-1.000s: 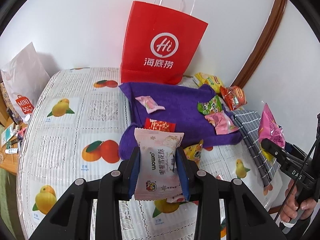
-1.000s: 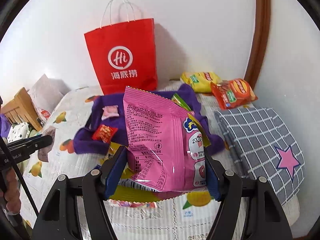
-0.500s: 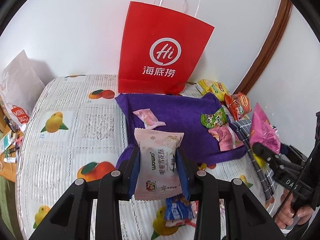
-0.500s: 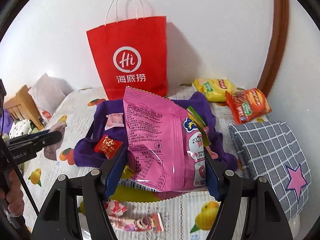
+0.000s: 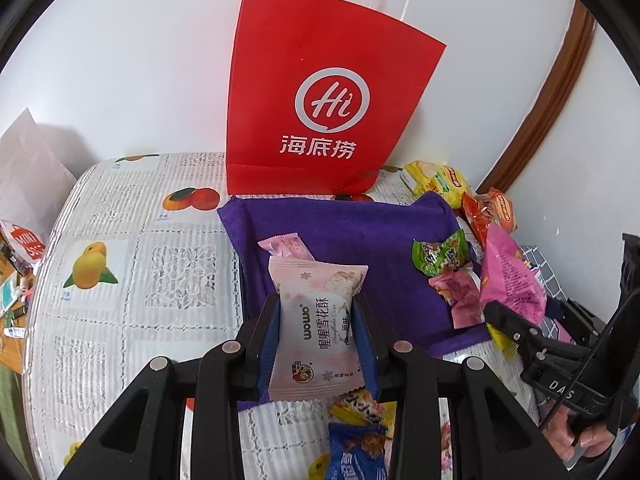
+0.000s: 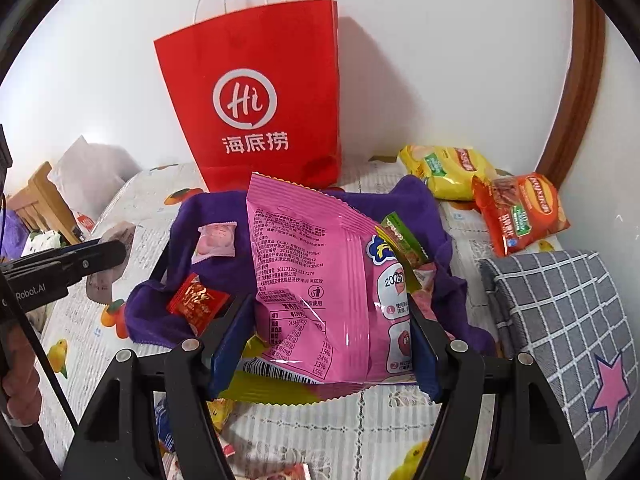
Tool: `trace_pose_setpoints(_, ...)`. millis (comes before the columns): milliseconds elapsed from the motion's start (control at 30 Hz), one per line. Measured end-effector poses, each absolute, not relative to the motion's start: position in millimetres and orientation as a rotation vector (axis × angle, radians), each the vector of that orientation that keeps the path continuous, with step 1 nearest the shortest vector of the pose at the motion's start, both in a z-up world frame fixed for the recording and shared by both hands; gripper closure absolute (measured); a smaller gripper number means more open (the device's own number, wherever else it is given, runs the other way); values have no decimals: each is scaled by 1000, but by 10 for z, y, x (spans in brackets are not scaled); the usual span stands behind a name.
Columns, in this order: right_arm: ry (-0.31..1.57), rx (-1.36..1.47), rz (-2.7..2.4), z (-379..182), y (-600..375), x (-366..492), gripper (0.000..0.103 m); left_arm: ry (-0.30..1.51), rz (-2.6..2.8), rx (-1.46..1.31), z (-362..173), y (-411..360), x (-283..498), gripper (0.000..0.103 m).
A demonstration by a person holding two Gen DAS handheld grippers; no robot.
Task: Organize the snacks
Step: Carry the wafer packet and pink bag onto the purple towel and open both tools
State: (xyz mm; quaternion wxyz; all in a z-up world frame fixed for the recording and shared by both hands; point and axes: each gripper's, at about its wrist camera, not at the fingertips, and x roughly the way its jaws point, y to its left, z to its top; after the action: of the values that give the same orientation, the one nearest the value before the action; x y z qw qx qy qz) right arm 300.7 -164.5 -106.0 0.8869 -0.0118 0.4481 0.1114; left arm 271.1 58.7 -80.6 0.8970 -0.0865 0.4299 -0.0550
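Observation:
My left gripper (image 5: 316, 340) is shut on a pale pink snowflake-crisp packet (image 5: 316, 320), held upright over the near edge of the purple towel (image 5: 360, 232). My right gripper (image 6: 324, 340) is shut on a large pink snack bag (image 6: 320, 280) above the towel (image 6: 224, 264). On the towel lie a small pink packet (image 5: 286, 246), a green packet (image 5: 440, 256), a pink packet (image 5: 456, 300) and a red packet (image 6: 198, 302). The right gripper with its pink bag (image 5: 510, 280) shows at the right of the left wrist view. The left gripper's black finger (image 6: 72, 262) shows at the left of the right wrist view.
A red paper bag (image 5: 320, 100) stands against the wall behind the towel. Yellow (image 6: 448, 170) and orange (image 6: 516, 212) snack bags lie at the back right. A grey checked cushion (image 6: 560, 312) sits at right. Loose packets (image 5: 356, 440) lie on the fruit-print cloth (image 5: 120, 280) near me.
Both grippers have moved forward toward the red bag and the towel, each still holding its packet. The red bag and the towel look larger and nearer.

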Motion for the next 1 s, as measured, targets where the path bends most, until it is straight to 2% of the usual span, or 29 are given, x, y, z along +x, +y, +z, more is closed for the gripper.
trace_pose_setpoints(1000, 1038, -52, 308, -1789, -1293, 3550, 32, 995, -125, -261, -1456, 613, 3372, 70)
